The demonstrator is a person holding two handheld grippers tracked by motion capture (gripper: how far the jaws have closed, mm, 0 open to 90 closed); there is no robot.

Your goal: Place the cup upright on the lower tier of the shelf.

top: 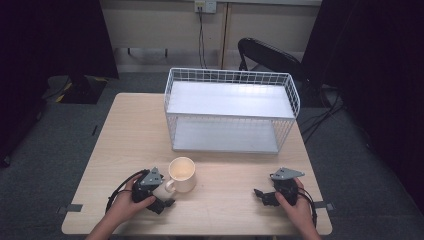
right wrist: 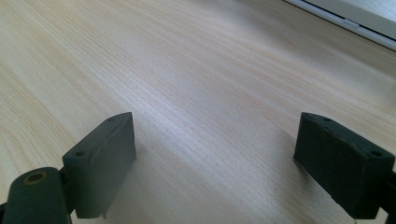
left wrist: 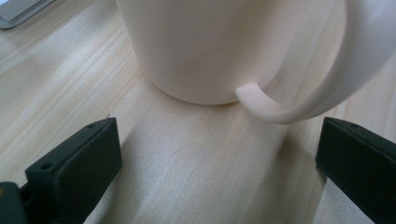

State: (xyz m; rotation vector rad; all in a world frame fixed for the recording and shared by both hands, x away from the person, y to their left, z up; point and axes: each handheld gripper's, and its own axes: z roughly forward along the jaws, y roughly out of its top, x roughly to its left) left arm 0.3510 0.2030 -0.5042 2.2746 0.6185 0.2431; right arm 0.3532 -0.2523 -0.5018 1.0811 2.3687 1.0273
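left gripper [top: 167, 202] low on the wooden table [top: 125, 140], jaws spread wide, gripping nothing; just ahead of them, in the left gripper view, cream mug [left wrist: 205, 46] upright on the table, handle [left wrist: 327, 79] curving toward the right-hand jaw, not touching it; right gripper [top: 258, 194] well apart near the table's right front, jaws likewise wide, bare wood between; beyond the mug, white wire shelf rack [top: 230, 107] at the table's far side
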